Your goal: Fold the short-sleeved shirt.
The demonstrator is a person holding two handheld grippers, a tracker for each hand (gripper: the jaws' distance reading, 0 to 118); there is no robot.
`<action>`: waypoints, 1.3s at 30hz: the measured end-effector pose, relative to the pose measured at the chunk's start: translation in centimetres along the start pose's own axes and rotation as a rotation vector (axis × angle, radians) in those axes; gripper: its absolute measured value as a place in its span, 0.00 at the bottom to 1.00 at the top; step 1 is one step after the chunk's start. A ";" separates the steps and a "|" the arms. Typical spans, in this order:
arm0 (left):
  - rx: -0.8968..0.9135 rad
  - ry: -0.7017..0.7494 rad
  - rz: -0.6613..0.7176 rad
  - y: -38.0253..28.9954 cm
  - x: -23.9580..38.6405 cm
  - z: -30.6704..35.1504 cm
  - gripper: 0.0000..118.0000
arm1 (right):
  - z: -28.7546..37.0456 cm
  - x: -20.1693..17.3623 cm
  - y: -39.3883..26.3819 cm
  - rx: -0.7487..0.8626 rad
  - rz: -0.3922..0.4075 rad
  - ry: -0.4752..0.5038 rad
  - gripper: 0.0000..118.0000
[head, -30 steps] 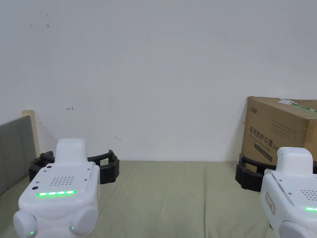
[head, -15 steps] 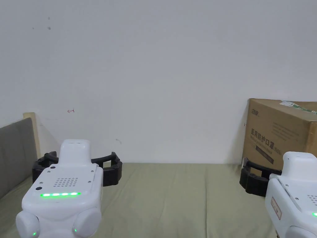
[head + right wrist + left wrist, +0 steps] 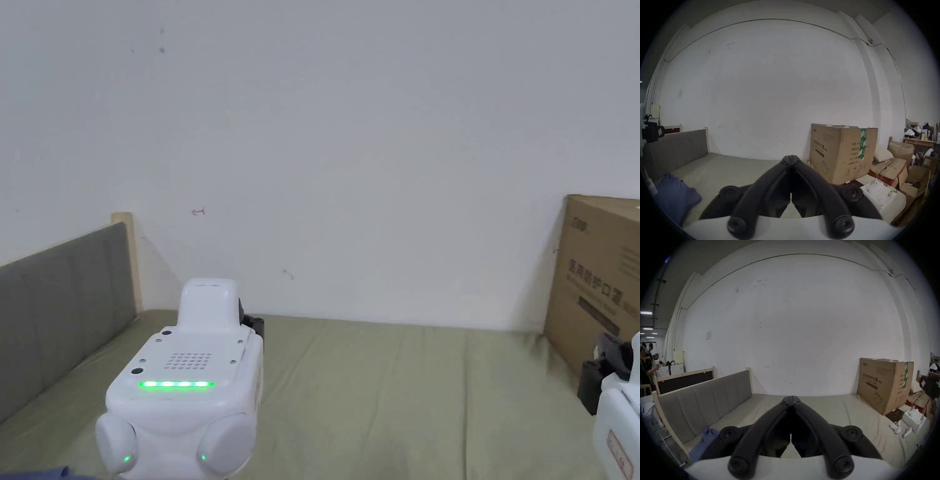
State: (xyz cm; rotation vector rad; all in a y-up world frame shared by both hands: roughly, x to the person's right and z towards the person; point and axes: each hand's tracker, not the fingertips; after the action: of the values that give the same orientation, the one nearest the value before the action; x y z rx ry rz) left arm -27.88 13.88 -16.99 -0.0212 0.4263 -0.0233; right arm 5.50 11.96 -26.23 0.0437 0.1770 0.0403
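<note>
Holding: you have both tools raised over the pale green bed sheet (image 3: 387, 387), aimed at the bare white wall (image 3: 350, 156), with nothing in either.
Left gripper (image 3: 791, 398): its black jaws meet tip to tip in its own view, closed on nothing.
Right gripper (image 3: 791, 157): its jaws are likewise pressed together and empty.
Shirt: the crumpled dark blue short-sleeved shirt (image 3: 674, 193) lies low at your left on the sheet, near the grey padded headboard (image 3: 705, 397), well apart from both tools.
Stage: folding looks not yet begun; the cloth is bunched, not spread.
Risk, closed jaws: if you reach down like this, the tips will likely push the fabric instead of pinching it.
Risk, layers: a grab into the heap may catch several layers, so the shirt comes up twisted.
Risk, sight: the shirt sits at the very bottom edge of your head view, so a reach now is almost blind.
Risk, clutter: the brown cardboard box (image 3: 600, 281) stands close beside your right tool; a wide swing could knock it.
</note>
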 end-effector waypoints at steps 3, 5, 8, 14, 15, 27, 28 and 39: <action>-0.015 0.057 -0.013 -0.8 -1.9 0.9 0.00 | -0.5 -2.3 0.5 0.002 0.001 0.095 0.00; -0.040 0.127 -0.032 -1.7 -4.4 1.9 0.00 | -0.8 -4.7 0.2 -0.004 -0.012 0.164 0.00; -0.081 0.250 -0.022 -3.0 -9.7 4.0 0.00 | -0.8 -10.0 -0.4 -0.008 -0.019 0.291 0.00; -0.168 0.554 -0.049 -5.3 -21.7 10.4 0.00 | 0.3 -23.0 -2.4 -0.061 -0.075 0.556 0.00; -0.184 0.592 -0.053 -5.6 -23.3 11.4 0.00 | 0.6 -24.8 -2.7 -0.067 -0.080 0.587 0.00; -0.328 0.645 -0.017 -9.9 -29.3 12.1 0.00 | 1.6 -32.8 -4.1 -0.112 -0.043 0.716 0.00; -0.351 0.620 -0.016 -10.5 -29.2 11.0 0.00 | 1.3 -32.7 -4.2 -0.116 -0.041 0.712 0.00; -0.992 0.319 0.213 -29.8 -30.8 -6.8 0.93 | -2.8 -29.0 -10.4 -0.237 0.104 0.609 0.00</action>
State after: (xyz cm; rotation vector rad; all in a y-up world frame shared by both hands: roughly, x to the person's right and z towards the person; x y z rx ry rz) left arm -59.32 -15.16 -9.71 -0.9587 0.7226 0.4014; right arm -23.16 0.45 -24.41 -0.1989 0.7770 0.1785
